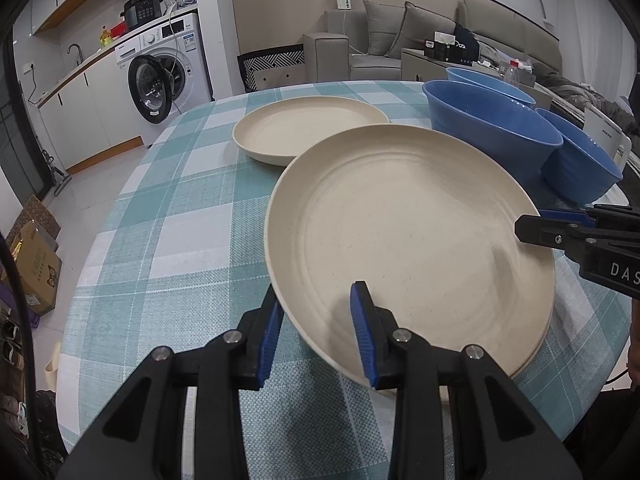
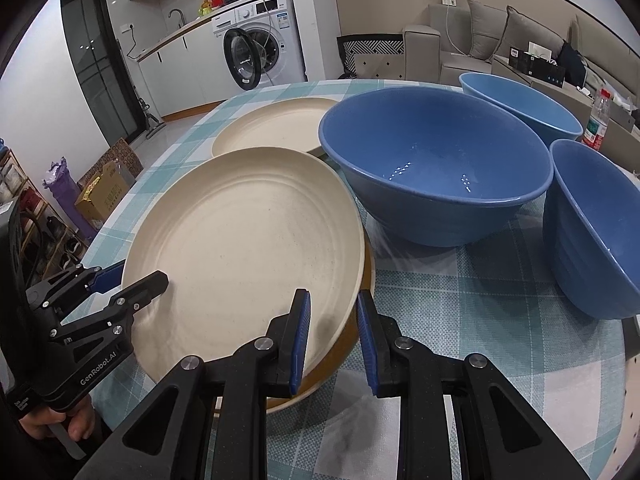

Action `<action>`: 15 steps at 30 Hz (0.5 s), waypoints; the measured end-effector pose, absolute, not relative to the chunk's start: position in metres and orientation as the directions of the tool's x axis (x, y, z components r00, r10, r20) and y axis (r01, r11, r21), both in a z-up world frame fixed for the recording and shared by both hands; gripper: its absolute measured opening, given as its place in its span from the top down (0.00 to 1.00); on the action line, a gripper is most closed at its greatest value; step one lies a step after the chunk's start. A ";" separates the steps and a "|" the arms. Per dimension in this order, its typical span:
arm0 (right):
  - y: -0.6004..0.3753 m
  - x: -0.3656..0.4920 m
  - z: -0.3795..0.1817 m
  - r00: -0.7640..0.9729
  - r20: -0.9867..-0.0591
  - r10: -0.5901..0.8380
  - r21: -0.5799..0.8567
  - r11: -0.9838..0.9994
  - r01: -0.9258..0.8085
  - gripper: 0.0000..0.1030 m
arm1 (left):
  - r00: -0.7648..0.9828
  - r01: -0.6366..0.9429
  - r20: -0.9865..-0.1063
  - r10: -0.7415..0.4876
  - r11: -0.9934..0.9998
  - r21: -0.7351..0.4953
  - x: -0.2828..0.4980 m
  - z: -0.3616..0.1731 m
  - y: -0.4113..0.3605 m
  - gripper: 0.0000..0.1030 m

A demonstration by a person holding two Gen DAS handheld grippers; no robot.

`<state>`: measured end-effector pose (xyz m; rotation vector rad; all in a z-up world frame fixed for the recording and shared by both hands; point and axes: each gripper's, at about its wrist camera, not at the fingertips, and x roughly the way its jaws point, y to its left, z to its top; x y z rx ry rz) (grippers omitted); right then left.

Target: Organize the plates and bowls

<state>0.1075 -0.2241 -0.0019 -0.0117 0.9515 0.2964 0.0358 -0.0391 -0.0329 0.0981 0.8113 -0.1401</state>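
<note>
A cream plate (image 1: 400,232) (image 2: 240,232) hangs slightly tilted just above a second cream plate (image 1: 532,356) (image 2: 332,368), of which only the near edge shows. My left gripper (image 1: 316,296) (image 2: 140,274) is shut on the upper plate's left rim, one pad on top and one beneath. At the opposite rim my right gripper (image 2: 332,296) (image 1: 530,222) is shut on the same plate. Farther back a third cream plate (image 1: 308,128) (image 2: 276,124) lies flat. Three blue bowls stand to the right: a large one (image 1: 492,128) (image 2: 436,160), one behind it (image 1: 488,84) (image 2: 520,100), one at the right (image 1: 580,168) (image 2: 592,224).
The round table (image 1: 168,220) wears a teal checked cloth, bare on its left half. Its edge curves close on the right (image 2: 628,400). A plastic bottle (image 2: 598,120) stands beyond the bowls. A washing machine (image 1: 168,76) and sofa (image 1: 400,36) lie past the table.
</note>
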 end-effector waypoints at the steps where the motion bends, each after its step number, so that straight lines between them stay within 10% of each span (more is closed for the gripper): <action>1: -0.224 0.107 -0.002 0.544 -0.804 0.243 0.117 0.960 -0.256 0.77 | 0.680 0.162 -0.728 -0.087 0.986 0.033 0.036 -0.033 -0.039 0.68; 15: -0.214 0.100 -0.004 0.557 -0.810 0.185 0.039 0.964 -0.264 0.77 | 0.680 0.168 -0.730 -0.071 0.984 0.060 0.036 -0.034 -0.043 0.67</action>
